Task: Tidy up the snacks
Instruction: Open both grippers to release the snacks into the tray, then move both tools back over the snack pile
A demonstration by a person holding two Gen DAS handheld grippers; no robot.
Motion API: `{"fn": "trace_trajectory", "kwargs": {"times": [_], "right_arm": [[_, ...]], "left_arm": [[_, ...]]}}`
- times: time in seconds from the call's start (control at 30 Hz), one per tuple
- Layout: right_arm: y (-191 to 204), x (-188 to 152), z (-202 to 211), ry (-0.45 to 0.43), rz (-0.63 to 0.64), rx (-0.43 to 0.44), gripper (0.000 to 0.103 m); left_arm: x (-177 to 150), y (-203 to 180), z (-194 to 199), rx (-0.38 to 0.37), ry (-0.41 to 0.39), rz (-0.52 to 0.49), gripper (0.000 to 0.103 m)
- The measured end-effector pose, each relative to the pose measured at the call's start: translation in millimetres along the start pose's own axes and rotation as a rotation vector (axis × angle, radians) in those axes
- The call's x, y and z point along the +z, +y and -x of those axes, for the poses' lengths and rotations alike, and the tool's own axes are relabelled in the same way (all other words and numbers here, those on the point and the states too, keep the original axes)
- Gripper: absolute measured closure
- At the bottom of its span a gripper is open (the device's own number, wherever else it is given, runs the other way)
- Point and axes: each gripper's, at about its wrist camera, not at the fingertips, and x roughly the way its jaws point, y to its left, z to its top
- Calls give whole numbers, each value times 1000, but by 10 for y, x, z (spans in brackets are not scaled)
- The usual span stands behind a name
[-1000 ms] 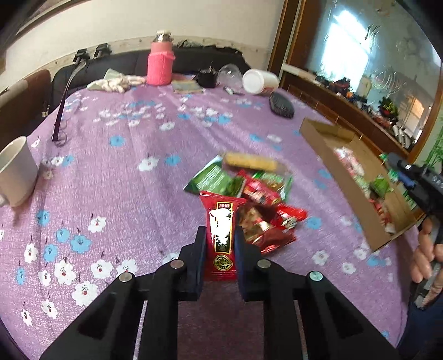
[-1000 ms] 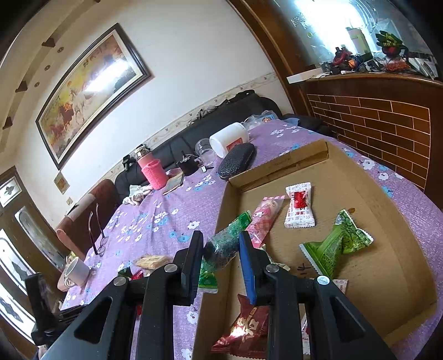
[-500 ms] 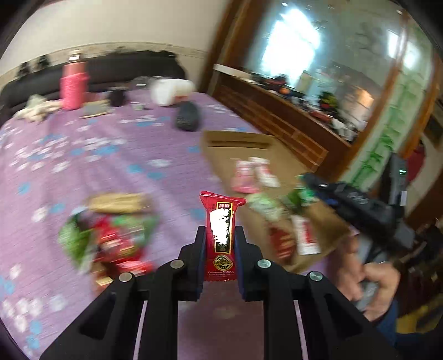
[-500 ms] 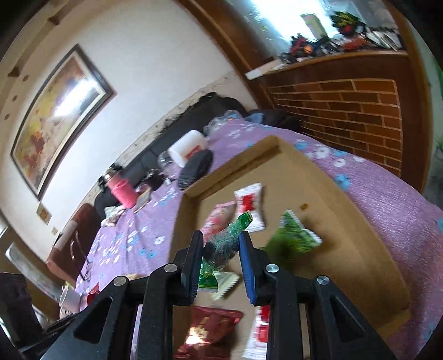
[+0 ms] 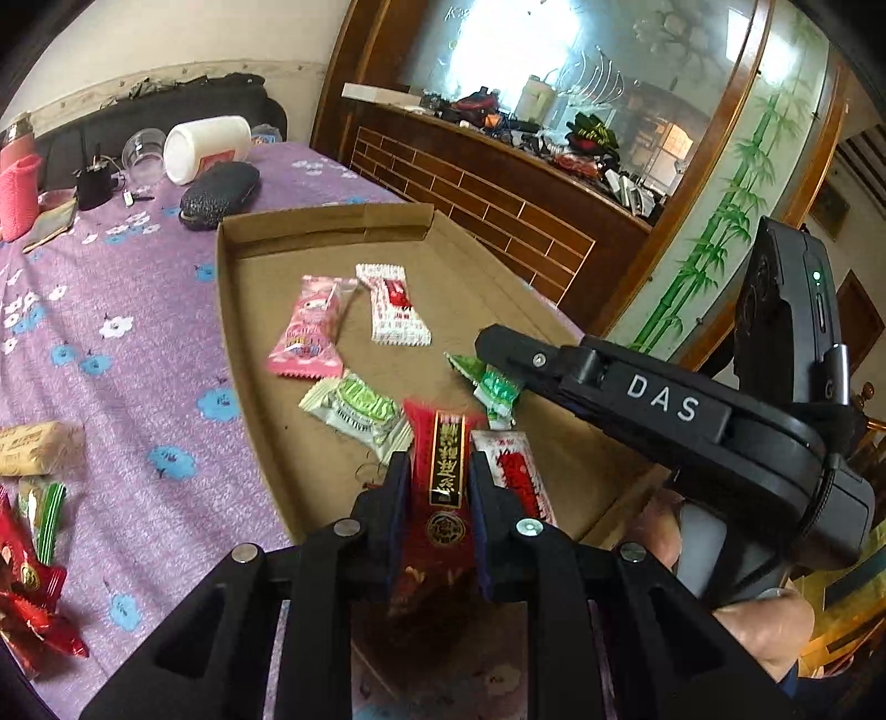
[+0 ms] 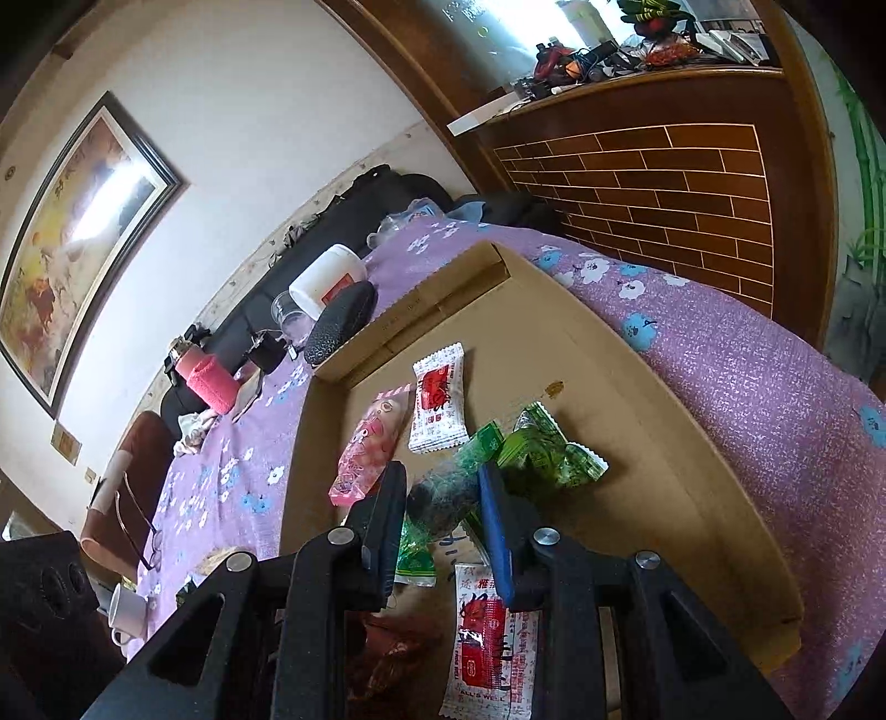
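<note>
You get bright daylight: the window (image 5: 482, 50) at the top of the frame blows out to white, and glare washes across the framed painting (image 6: 83, 221) at upper left. Fisheye bends every edge, corners go black, and the red packet (image 5: 443, 487) is motion-blurred.

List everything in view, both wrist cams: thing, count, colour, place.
cardboard tray: 1, brown, on the table
pink packet: 1, in the tray
white-red packet: 1, in the tray beside the pink one
pale green packet: 1, in the tray
tablecloth: 1, purple, floral
loose snacks: several, red and green, on the cloth left of the tray
black case: 1, past the tray
white jar: 1, on its side
red packet: 1, in the left claw
green packet: 1, in the right claw, over the tray
hand: 1, holding the right claw's handle
</note>
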Motion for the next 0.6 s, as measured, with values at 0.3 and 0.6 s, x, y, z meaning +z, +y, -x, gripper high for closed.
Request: {"fn": "trace_trajectory", "kwargs": {"times": [0.3,0.6], "right_arm": [[109,-8,257,-137,33,-11,36],[548,-144,400,-229,232,29,12]], "left_arm": [[-12,25,120,16,-14,9,51],[-65,93,663,234,-137,-9,11]]}}
